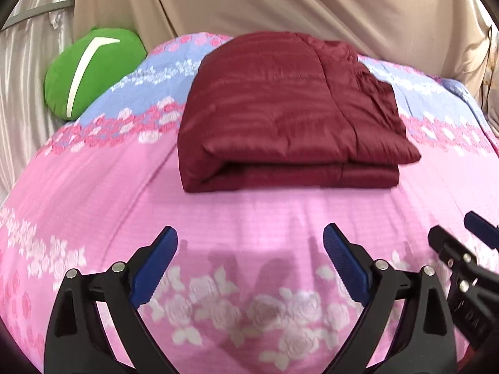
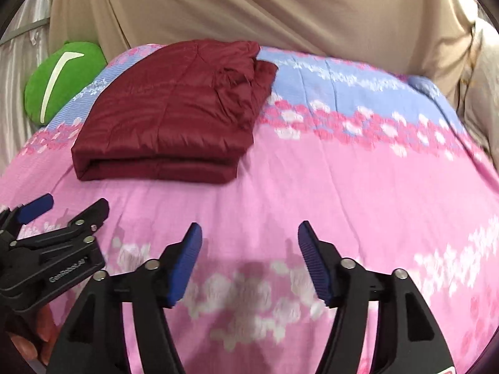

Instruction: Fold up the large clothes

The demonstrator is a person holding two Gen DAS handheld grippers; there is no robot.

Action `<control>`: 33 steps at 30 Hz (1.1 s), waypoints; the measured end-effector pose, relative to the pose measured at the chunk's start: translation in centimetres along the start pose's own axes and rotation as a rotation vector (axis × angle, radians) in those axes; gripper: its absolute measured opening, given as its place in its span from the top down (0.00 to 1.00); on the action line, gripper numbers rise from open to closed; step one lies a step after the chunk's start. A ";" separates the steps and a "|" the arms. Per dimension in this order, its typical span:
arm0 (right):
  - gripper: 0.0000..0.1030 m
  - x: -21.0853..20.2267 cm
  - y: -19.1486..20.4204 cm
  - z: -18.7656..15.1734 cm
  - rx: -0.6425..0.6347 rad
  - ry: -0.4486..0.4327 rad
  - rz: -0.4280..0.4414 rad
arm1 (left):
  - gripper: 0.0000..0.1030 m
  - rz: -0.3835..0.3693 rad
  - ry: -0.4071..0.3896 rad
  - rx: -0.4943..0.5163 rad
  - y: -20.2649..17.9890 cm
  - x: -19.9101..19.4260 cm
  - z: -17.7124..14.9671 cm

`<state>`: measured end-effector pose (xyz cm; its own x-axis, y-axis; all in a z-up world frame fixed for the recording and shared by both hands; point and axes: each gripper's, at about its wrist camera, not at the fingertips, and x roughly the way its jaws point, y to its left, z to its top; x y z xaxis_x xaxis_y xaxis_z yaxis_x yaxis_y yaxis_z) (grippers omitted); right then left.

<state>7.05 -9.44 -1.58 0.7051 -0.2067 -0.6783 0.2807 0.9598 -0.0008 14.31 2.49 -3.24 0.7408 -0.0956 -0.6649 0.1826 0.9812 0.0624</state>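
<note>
A dark red quilted garment (image 1: 290, 112) lies folded into a thick rectangle on the pink floral bedspread (image 1: 218, 212); it also shows in the right wrist view (image 2: 168, 115), upper left. My left gripper (image 1: 249, 237) is open and empty, hovering over the bedspread short of the garment's near edge. My right gripper (image 2: 249, 233) is open and empty, to the right of the garment and nearer than it. Each gripper shows at the edge of the other's view: the right one (image 1: 461, 233) and the left one (image 2: 71, 205).
A green cushion (image 1: 93, 71) with a white stripe lies at the bed's far left, also in the right wrist view (image 2: 59, 78). Beige drapes (image 1: 280, 6) hang behind the bed. The bedspread (image 2: 358, 180) turns blue toward the far side.
</note>
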 end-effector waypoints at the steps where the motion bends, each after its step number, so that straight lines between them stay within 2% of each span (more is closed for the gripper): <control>1: 0.36 0.1 -0.1 -0.4 0.005 0.009 -0.006 | 0.10 0.007 0.006 -0.002 -0.1 0.0 -0.2; 5: 0.35 0.8 -0.1 -1.7 0.009 0.058 -0.021 | 0.10 0.018 0.035 -0.012 -0.2 0.1 -1.0; 13: 0.29 0.4 0.4 -2.2 -0.013 0.044 -0.033 | 0.09 0.044 0.038 -0.015 -0.4 -0.1 -1.4; 33: 0.28 0.9 0.9 -2.2 -0.010 0.064 -0.055 | 0.09 0.061 0.068 0.016 -1.0 0.5 -1.4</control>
<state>6.45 -8.29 -3.80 0.6453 -0.2468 -0.7229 0.3107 0.9493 -0.0468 13.64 1.64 -4.67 0.7057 -0.0236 -0.7081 0.1492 0.9820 0.1159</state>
